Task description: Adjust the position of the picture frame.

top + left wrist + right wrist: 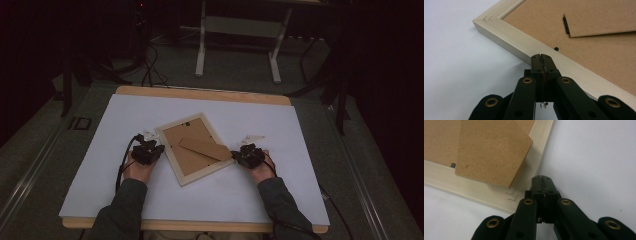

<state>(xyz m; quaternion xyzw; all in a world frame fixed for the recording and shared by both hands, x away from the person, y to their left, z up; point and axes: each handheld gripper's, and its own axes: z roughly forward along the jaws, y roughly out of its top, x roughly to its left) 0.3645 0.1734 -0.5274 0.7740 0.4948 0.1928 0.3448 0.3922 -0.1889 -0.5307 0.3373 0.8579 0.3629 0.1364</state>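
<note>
A picture frame (196, 148) is laid face down and turned at an angle near the middle of the white worktop (250, 200), its brown backing board (187, 147) and loose stand flap (206, 148) uppermost. The left gripper (148, 151) is clenched with nothing between its jaws, and its tip is set against the frame's left edge. The right gripper (248, 155) is likewise clenched on nothing, just beside the frame's right corner. Broad bare surface is left along the worktop's near edge, far edge and both sides.
</note>
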